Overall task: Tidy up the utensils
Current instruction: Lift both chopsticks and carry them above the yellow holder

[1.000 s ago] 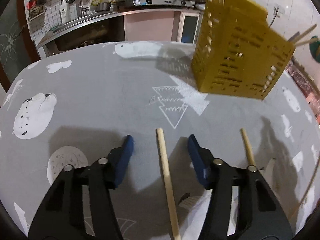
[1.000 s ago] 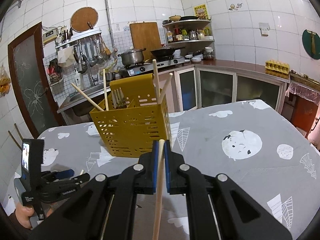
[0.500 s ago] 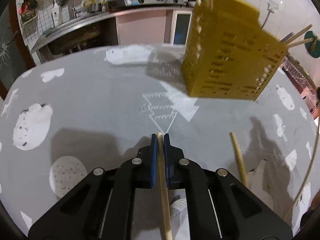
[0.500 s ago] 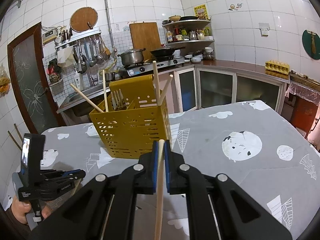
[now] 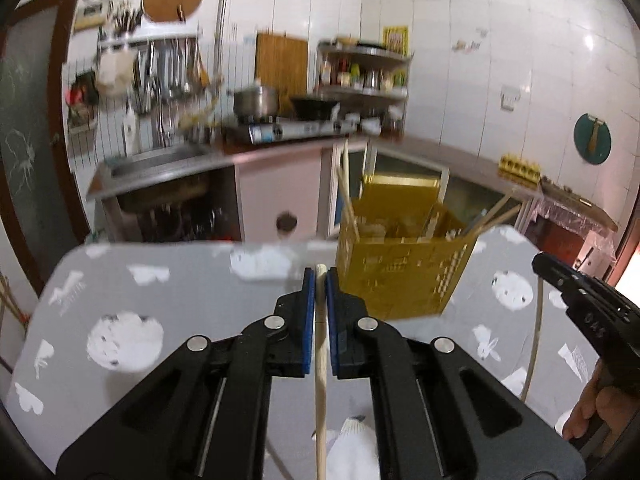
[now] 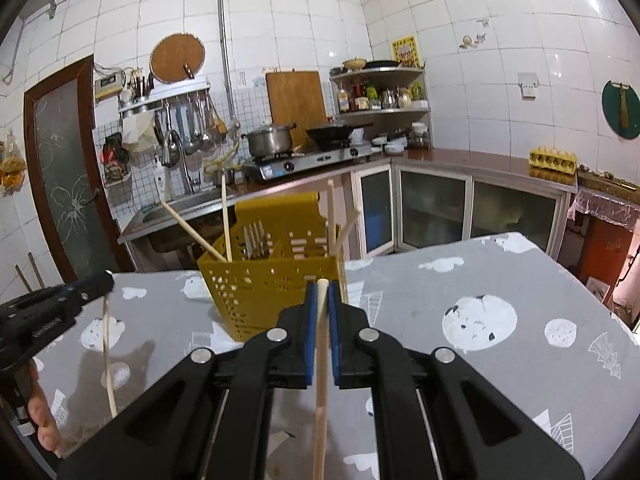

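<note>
My left gripper (image 5: 319,274) is shut on a pale wooden chopstick (image 5: 320,380), lifted clear above the grey printed table (image 5: 180,280). The chopstick runs back between the blue pads towards the camera. Ahead and to the right stands the yellow slotted utensil basket (image 5: 400,276) with several chopsticks leaning in it. My right gripper (image 6: 321,290) is shut on a second chopstick (image 6: 320,392), directly in front of the basket (image 6: 272,292), which also holds forks (image 6: 256,240). Each view catches the other gripper with its chopstick hanging down: the right gripper (image 5: 560,276), the left gripper (image 6: 72,292).
The table's cloth (image 6: 460,280) carries white animal and tree prints. Beyond the far edge are a sink counter (image 6: 180,204), a stove with a pot (image 6: 268,140) and glass-door cabinets (image 6: 432,208). A person's hand (image 5: 588,412) holds the right gripper's handle.
My left gripper shut on the chopstick that lay on the table and rose with it, tilting up so the kitchen wall shows. The right gripper kept its chopstick and rose slightly.
</note>
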The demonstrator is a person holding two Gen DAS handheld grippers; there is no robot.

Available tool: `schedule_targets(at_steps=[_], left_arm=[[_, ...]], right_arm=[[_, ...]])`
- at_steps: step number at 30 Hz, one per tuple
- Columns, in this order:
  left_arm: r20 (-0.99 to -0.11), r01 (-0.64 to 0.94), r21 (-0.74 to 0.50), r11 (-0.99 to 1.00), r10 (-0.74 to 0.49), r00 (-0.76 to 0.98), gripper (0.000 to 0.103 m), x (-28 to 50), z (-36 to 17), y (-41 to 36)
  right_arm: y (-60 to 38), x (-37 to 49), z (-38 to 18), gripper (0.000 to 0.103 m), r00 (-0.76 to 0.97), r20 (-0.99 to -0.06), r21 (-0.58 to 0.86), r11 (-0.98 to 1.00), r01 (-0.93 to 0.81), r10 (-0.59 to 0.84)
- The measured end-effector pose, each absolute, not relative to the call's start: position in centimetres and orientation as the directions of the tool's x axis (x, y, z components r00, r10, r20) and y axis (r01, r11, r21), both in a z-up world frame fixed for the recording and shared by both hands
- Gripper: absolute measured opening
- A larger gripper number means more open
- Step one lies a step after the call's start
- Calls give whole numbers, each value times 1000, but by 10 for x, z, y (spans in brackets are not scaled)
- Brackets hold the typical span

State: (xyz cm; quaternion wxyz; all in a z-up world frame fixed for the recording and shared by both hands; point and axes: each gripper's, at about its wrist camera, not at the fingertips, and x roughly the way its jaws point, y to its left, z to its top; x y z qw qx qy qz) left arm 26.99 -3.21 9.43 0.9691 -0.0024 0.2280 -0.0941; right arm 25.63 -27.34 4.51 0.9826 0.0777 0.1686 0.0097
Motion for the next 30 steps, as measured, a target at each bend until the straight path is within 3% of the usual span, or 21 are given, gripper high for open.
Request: schedule_targets(at_steps=[4,21,30], left_arm=[[-384,178,-47,983,-182,905,5,264,102,-31],[-295,186,-124,975,-216,931,5,283,112,-26],[-203,224,-140,965,-249,947,5,287,152,-29]], right_arm=[[-276,254,52,6,956,-291,156,988,11,36],[-284,267,78,6,981,-189,147,989,-12,40],[-288,277,117,6,993,-114,151,988,-21,38]])
